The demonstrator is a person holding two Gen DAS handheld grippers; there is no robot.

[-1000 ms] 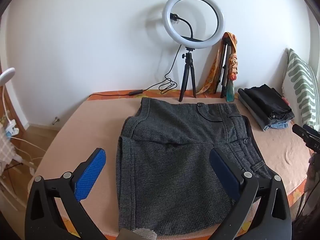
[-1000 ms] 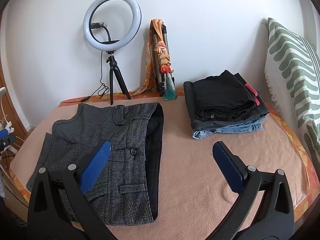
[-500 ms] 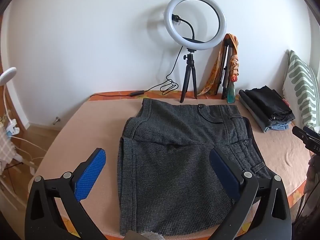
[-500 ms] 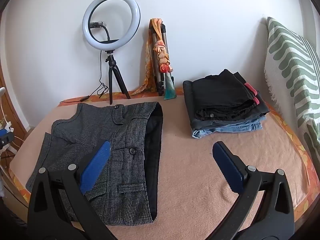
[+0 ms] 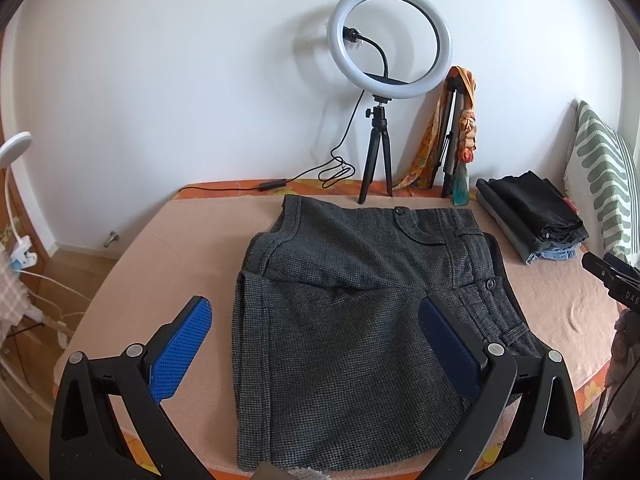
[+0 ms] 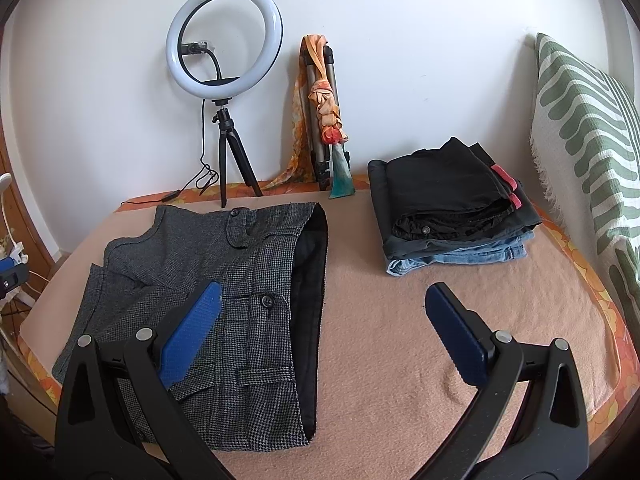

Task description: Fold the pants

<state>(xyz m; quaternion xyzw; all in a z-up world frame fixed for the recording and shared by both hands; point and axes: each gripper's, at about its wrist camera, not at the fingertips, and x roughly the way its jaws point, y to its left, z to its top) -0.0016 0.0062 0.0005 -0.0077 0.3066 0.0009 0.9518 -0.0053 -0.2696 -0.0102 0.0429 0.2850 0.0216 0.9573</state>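
Grey checked pants [image 5: 352, 304] lie folded flat on the peach blanket, waistband to the right with its black lining showing; they also show in the right wrist view [image 6: 224, 280]. My left gripper [image 5: 316, 316] is open and empty, held above the pants' near part. My right gripper [image 6: 320, 304] is open and empty, above the pants' waistband edge and the bare blanket to its right. Its tip shows at the right edge of the left wrist view [image 5: 612, 280].
A stack of folded dark pants and jeans [image 6: 452, 204] lies at the back right. A ring light on a tripod [image 6: 224, 60] and a folded tripod with an orange scarf [image 6: 324, 112] stand against the wall. A green-striped pillow [image 6: 588, 128] leans at the right. The blanket [image 6: 400, 320] ends near the front.
Both grippers have drawn back and up slightly, so the pants look a little farther away. Both stay open; the pants have not moved.
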